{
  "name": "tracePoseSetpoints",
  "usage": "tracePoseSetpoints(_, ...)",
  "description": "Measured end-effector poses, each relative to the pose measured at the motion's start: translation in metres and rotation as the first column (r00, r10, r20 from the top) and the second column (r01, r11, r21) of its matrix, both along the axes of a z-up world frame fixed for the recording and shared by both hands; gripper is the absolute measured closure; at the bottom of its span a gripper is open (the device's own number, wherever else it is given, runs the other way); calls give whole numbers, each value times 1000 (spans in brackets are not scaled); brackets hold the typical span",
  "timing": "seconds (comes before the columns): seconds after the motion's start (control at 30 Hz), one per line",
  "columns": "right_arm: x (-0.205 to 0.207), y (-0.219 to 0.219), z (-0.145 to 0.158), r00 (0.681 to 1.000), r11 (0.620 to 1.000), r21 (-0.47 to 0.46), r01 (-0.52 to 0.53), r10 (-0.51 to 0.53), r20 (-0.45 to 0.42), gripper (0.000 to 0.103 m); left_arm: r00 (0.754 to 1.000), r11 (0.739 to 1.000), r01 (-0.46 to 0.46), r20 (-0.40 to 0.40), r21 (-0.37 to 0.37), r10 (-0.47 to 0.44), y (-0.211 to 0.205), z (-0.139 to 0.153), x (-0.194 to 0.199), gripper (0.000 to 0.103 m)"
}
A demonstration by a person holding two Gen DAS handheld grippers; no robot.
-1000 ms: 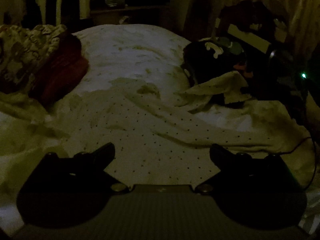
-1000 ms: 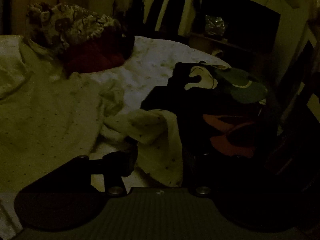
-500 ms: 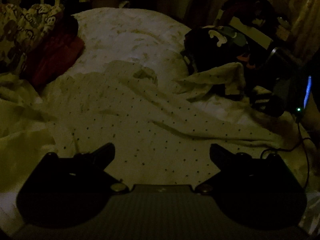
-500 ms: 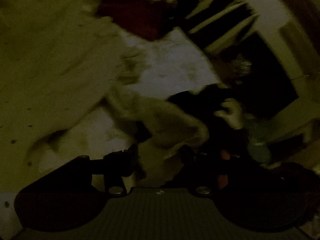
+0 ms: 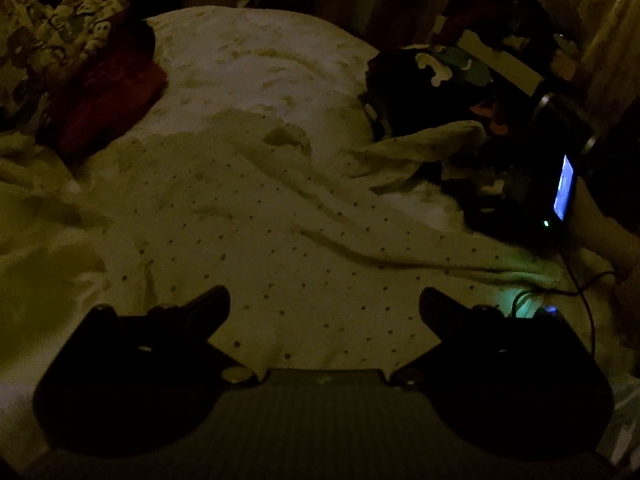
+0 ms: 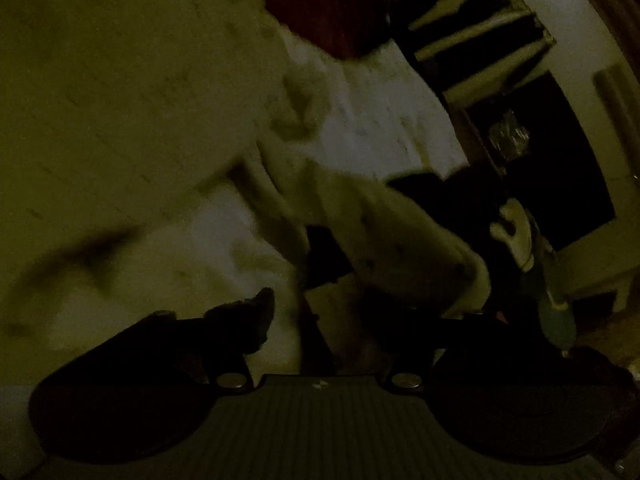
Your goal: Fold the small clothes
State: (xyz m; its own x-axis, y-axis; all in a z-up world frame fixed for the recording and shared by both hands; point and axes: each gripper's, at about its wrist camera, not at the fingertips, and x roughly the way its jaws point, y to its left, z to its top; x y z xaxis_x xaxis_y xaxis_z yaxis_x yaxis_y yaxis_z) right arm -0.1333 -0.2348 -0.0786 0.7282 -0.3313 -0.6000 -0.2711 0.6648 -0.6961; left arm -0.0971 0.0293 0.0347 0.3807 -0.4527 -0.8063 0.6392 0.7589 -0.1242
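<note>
Across the left wrist view, we are looking at a cream cotton garment with small dark dots (image 5: pixel 280 216), lying spread and creased over the pale patterned bed sheet (image 5: pixel 256 60). One sleeve is running off to the right toward a heap of dark printed clothes (image 5: pixel 432 80), and its cuff end is lying over the edge of that heap. Our left gripper (image 5: pixel 324 304) is hovering just above the garment's near hem with its jaws spread wide, holding nothing. A dark red cushion (image 5: pixel 108 96) is sitting at the far left beside a floral fabric bundle (image 5: pixel 44 44). This view alone is showing the right gripper's body with its lit blue screen (image 5: pixel 563 192) at the right edge, and a thin black cable (image 5: pixel 576 280) trailing across the cloth.

Through the right wrist view, blurred and tilted, we are seeing the dotted sleeve up close, bunched and rising between the fingers of our right gripper (image 6: pixel 320 312). Its jaws are standing narrower than the left's, and they are seeming to pinch the sleeve, though we cannot tell for sure in the blur and darkness. Only this view is showing the dark shelf unit (image 6: pixel 532 136) against the wall.
</note>
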Motion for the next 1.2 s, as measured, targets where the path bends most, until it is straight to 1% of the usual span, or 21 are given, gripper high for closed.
tracePoseSetpoints(0.03,-1,1,0,1000,1000,-7,16,-16,10,64,1000,1000,-6,-5,2,6,2,-1,1,0)
tracePoseSetpoints(0.1,-1,-5,5,999,999,20,45,-45,20,88,1000,1000,-19,-16,8,19,4,-3,5,0)
tracePoseSetpoints(0.17,-8,-16,26,997,981,180,67,-73,26,96,999,999,-28,-22,21,28,4,-5,11,0)
tracePoseSetpoints(0.23,-12,-37,55,991,906,405,121,-134,6,98,1000,999,-18,-22,29,19,0,-5,18,0)
tracePoseSetpoints(0.3,-24,-64,87,980,762,632,140,-199,23,99,1000,1000,1,-14,29,0,-7,-2,27,0)
tracePoseSetpoints(0.33,-29,-85,106,970,644,753,132,-240,34,99,1000,1000,9,-3,26,-9,-11,1,33,0)
tracePoseSetpoints(0.4,-39,-126,136,951,399,913,82,-307,48,99,999,999,25,36,43,-27,-24,9,48,0)
tracePoseSetpoints(0.43,-42,-148,154,938,286,957,44,-343,59,99,997,997,38,67,62,-42,-34,14,56,0)
tracePoseSetpoints(0.5,-44,-184,185,922,98,995,-34,-381,69,99,989,993,90,107,75,-98,-53,19,74,0)
tracePoseSetpoints(0.53,-42,-198,195,918,18,998,-56,-391,59,99,984,989,113,124,95,-125,-66,19,86,5)
tracePoseSetpoints(0.57,-42,-208,205,911,-27,997,-77,-409,59,99,982,985,116,135,128,-133,-77,17,97,10)
tracePoseSetpoints(0.6,-40,-214,216,906,-22,996,-82,-419,66,99,981,980,116,132,164,-139,-89,12,108,16)
tracePoseSetpoints(0.63,-35,-216,227,908,17,997,-71,-412,72,99,982,973,121,120,195,-146,-101,7,119,23)
tracePoseSetpoints(0.7,-26,-214,234,903,81,996,-37,-424,68,99,983,971,129,100,201,-151,-116,0,131,24)
tracePoseSetpoints(0.77,-24,-212,230,916,76,997,-26,-396,55,99,976,966,182,84,183,-200,-132,-11,139,24)
tracePoseSetpoints(0.83,-27,-222,224,899,61,998,-19,-435,44,99,972,952,195,86,236,-221,-149,-28,153,27)
tracePoseSetpoints(0.87,-28,-232,223,889,45,998,-35,-454,52,99,975,948,179,84,264,-208,-155,-37,162,29)
tracePoseSetpoints(0.93,-30,-251,224,851,56,998,-38,-521,62,99,986,950,130,63,285,-154,-166,-55,184,43)
tracePoseSetpoints(1.07,-41,-284,237,792,53,995,-80,-604,96,99,993,943,84,55,323,-108,-198,-91,215,55)
tracePoseSetpoints(1.13,-42,-289,232,793,18,998,-58,-607,57,99,990,923,104,55,370,-133,-221,-114,224,56)
tracePoseSetpoints(1.2,-42,-284,229,805,36,998,-51,-589,62,99,991,901,100,44,422,-130,-238,-137,232,57)
